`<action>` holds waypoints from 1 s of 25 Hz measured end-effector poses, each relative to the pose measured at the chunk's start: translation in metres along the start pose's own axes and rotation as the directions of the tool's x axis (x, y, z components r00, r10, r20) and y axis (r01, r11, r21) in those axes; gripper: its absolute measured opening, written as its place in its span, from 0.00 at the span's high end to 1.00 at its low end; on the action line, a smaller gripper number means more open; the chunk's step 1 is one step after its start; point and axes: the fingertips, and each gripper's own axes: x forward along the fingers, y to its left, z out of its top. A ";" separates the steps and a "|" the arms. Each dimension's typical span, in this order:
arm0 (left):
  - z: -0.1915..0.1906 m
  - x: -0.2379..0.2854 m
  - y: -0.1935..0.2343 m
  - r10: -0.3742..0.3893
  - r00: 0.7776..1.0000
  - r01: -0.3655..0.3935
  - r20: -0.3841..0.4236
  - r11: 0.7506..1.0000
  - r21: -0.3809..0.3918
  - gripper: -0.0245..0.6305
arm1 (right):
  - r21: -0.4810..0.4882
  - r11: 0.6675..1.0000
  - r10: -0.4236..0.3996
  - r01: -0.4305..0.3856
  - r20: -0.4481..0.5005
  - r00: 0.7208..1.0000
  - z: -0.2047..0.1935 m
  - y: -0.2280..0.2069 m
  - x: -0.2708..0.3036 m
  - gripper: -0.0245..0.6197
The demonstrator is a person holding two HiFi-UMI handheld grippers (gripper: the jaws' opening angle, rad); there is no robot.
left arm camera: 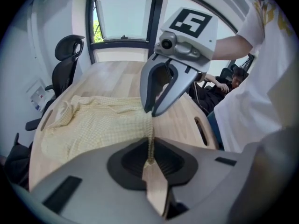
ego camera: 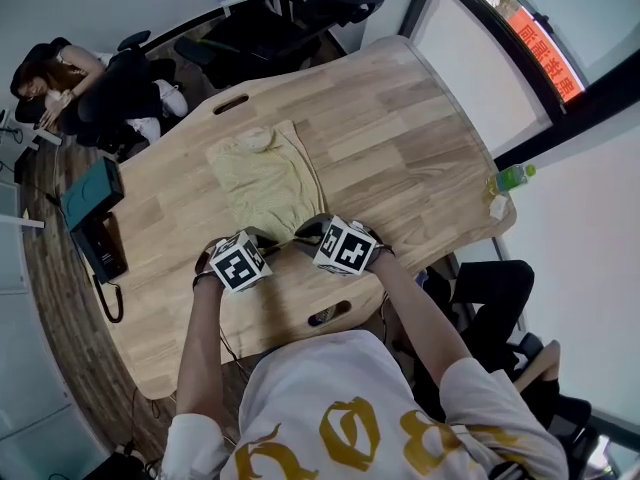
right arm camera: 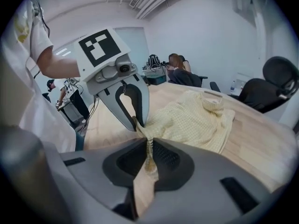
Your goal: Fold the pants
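Observation:
Pale yellow checked pants [ego camera: 262, 173] lie folded on the wooden table [ego camera: 420, 138], their near edge lifted. My left gripper [ego camera: 262, 240] and right gripper [ego camera: 308, 230] sit side by side at that near edge. In the left gripper view the pants [left arm camera: 88, 125] spread away to the left, and my left gripper [left arm camera: 150, 149] is shut on a pinched strip of the fabric. The right gripper [left arm camera: 151, 112] pinches the same edge just beyond it. In the right gripper view my right gripper [right arm camera: 148, 154] is shut on the pants [right arm camera: 196, 118], with the left gripper [right arm camera: 138, 123] clamped close by.
A dark teal box [ego camera: 92, 193] and a black device with a cord lie at the table's left edge. A green bottle [ego camera: 510, 178] stands at the right edge. Black office chairs [ego camera: 300, 18] stand behind the table, and a person [ego camera: 90, 83] rests at the far left.

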 end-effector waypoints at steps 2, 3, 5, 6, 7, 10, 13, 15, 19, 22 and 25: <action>0.003 -0.010 -0.002 -0.008 1.000 0.009 0.013 1.000 -0.010 0.89 | -0.030 1.000 -0.007 0.008 0.007 1.000 0.007 0.004 -0.007 0.90; 0.003 -0.014 -0.003 -0.011 1.000 0.012 0.019 1.000 -0.013 0.89 | -0.037 0.999 -0.004 0.004 0.003 1.000 0.009 0.007 -0.010 0.90; 0.004 -0.022 -0.007 -0.020 0.999 0.021 0.029 1.000 -0.015 0.89 | -0.056 0.998 0.010 -0.010 -0.004 1.000 0.013 0.015 -0.015 0.90; 0.004 -0.026 -0.011 -0.029 0.999 0.030 0.032 0.999 -0.014 0.89 | -0.072 0.997 0.018 -0.019 -0.006 1.000 0.016 0.019 -0.019 0.90; 0.005 -0.029 -0.016 -0.041 0.999 0.041 0.033 0.999 -0.014 0.89 | -0.088 0.996 0.028 -0.029 -0.009 1.000 0.019 0.023 -0.022 0.90; 0.005 -0.040 -0.031 -0.077 0.997 0.078 0.029 0.997 -0.018 0.89 | -0.134 0.990 0.047 -0.051 -0.029 0.998 0.024 0.036 -0.030 0.90; 0.006 -0.049 -0.043 -0.101 0.995 0.102 0.020 0.995 -0.017 0.89 | -0.171 0.984 0.049 -0.055 -0.038 0.998 0.027 0.048 -0.036 0.90; 0.007 -0.053 -0.050 -0.113 0.993 0.113 0.019 0.994 -0.014 0.89 | -0.167 0.984 0.058 -0.063 -0.038 0.998 0.029 0.055 -0.041 0.90; 0.012 -0.063 -0.070 -0.192 0.981 0.193 0.031 0.980 -0.044 0.90 | -0.139 0.982 0.122 -0.129 -0.058 0.991 0.029 0.073 -0.053 0.90; 0.013 -0.070 -0.089 -0.274 0.961 0.277 0.040 0.958 -0.078 0.90 | -0.115 0.973 0.192 -0.201 -0.087 0.977 0.027 0.090 -0.060 0.90; 0.014 -0.073 -0.092 -0.287 0.956 0.291 0.052 0.954 -0.071 0.90 | -0.104 0.970 0.209 -0.220 -0.108 0.972 0.028 0.092 -0.061 0.90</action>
